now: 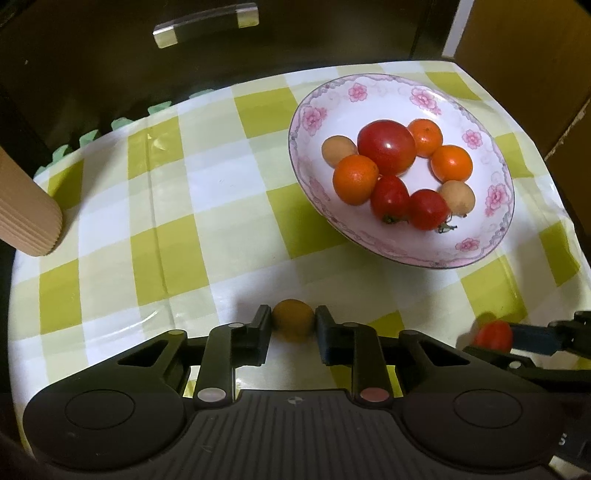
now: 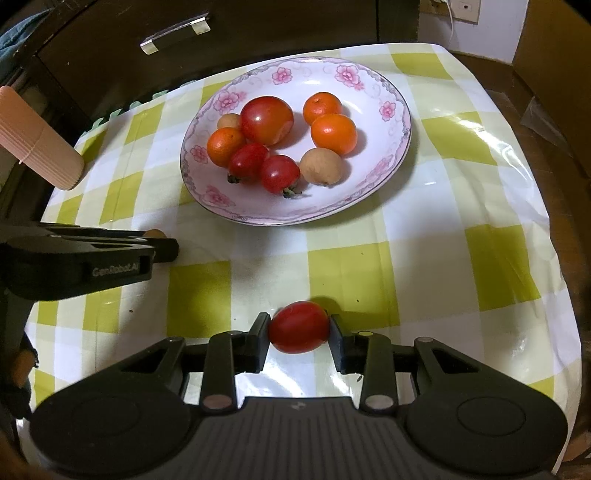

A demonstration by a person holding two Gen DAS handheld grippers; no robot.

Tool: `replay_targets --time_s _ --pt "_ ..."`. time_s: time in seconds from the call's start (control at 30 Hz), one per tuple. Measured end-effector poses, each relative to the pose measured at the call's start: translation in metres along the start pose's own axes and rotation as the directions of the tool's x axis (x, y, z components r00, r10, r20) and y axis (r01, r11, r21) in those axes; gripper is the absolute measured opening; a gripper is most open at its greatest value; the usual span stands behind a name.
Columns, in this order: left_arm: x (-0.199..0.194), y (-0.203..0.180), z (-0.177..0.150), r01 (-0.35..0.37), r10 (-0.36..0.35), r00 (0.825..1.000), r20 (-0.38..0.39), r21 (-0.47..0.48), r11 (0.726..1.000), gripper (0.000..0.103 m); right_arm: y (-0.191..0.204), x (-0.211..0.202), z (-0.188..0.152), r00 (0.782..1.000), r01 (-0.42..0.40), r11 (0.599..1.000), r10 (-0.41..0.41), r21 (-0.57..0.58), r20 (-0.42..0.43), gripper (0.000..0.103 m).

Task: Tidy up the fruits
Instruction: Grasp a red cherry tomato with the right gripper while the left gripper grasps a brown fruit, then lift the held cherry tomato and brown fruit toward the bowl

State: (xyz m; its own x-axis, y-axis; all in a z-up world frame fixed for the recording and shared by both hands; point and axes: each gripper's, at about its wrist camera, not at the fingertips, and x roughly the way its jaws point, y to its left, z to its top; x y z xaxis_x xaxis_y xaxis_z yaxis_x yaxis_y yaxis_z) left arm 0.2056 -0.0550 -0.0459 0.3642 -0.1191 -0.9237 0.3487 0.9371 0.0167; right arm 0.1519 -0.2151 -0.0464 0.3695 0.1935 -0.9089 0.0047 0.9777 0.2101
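Black plastic fingers of the left gripper are closed against both sides of a small brownish-tan round fruit, dull-skinned and slightly blurred, sitting low over the cloth at the near edge of the table. Off to its right, the right gripper clamps a small red tomato, oval, glossy, with a soft highlight on its upper side; both pads press its flanks and its shadow falls on the cloth just behind it. From the right wrist view the left gripper shows side-on at the left edge, with only a sliver of the tan fruit visible past its tip. Underneath lies a glossy checked tablecloth in yellow-green, pale green and white squares, creased in places. Farther back sits a white plate with pink flowers round its rim. On the plate: one large red tomato, three small oranges with dimpled bright skin, two small dark-red tomatoes with green stems still on, touching each other, and two tan round fruits, matte, one half hidden behind the large tomato. At the left edge of the table lies a ribbed beige cylinder. Beyond the table stands a dark cabinet with a metal drawer handle.
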Motion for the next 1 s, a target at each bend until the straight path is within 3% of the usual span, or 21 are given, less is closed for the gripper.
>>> replay_targets --time_s 0.47,1.0 --pt "-0.024 -0.011 -0.012 -0.020 0.017 0.999 0.037 0.071 0.997 0.033 0.005 -0.012 0.000 0.998 0.000 1.000 0.000 -0.008 0.065 0.032" --pt "-0.047 -0.029 0.007 -0.028 0.012 0.992 0.125 0.122 0.992 0.033 0.005 -0.030 0.011 0.987 -0.028 1.000 0.026 0.011 0.157 0.033"
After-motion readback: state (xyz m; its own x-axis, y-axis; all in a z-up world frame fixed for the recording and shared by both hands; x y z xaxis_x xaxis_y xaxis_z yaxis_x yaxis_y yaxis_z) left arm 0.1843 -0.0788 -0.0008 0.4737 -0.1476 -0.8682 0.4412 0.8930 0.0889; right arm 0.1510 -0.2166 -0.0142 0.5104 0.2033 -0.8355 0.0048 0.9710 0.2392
